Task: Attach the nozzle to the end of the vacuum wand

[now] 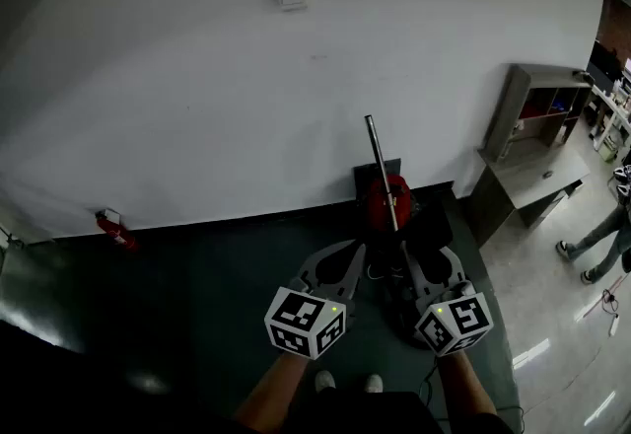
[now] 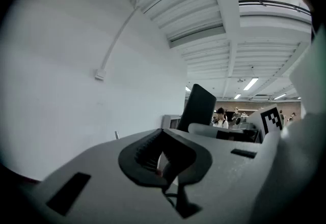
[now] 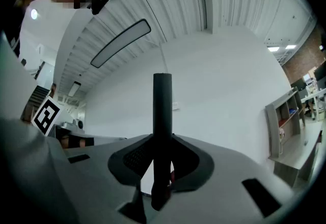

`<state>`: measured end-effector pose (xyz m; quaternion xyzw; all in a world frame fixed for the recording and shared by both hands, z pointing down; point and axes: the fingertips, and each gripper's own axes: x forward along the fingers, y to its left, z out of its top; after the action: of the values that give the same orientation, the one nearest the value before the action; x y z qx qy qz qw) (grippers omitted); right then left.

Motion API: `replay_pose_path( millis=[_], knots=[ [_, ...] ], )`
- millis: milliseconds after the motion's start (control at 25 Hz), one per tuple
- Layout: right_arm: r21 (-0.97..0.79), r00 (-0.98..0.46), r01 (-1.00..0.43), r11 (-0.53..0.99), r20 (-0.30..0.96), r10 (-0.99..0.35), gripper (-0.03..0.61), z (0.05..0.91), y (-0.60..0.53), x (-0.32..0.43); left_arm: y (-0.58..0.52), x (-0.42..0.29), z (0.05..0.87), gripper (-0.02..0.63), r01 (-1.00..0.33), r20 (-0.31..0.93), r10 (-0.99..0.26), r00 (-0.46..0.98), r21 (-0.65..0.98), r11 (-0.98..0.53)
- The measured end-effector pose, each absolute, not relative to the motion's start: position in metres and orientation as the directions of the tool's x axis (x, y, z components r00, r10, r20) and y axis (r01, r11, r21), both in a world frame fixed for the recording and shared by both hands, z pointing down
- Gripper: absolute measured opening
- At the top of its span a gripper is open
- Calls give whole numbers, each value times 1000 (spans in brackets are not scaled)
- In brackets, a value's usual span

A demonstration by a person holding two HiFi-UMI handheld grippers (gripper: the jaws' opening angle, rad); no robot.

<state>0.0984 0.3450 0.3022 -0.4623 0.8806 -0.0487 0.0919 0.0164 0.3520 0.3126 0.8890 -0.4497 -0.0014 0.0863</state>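
The vacuum wand (image 1: 381, 171) is a thin metal tube that leans up toward the white wall from a red vacuum body (image 1: 388, 197) on the floor. My right gripper (image 1: 405, 254) is shut on the wand's lower part. In the right gripper view the wand (image 3: 162, 116) stands upright as a dark tube, with the pads of the right gripper (image 3: 162, 167) pressed on it. My left gripper (image 1: 350, 254) is level just left of the wand, shut and empty. In the left gripper view its jaws (image 2: 163, 159) meet with nothing between them. I cannot make out a nozzle in any view.
A dark mat (image 1: 217, 294) covers the floor under me. A black panel (image 1: 379, 169) stands against the wall behind the vacuum. A grey shelf unit (image 1: 537, 141) stands at the right, with people (image 1: 601, 240) beyond it. A small red object (image 1: 116, 228) lies by the wall at left.
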Motion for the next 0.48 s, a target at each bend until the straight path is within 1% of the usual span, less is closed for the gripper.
replay_pose_path(
  millis=[480],
  knots=[
    [-198,-549,-805,559,-106,-829,92,307,338,86,348,4,319,3,-789,92,-787,610,169,-591]
  ],
)
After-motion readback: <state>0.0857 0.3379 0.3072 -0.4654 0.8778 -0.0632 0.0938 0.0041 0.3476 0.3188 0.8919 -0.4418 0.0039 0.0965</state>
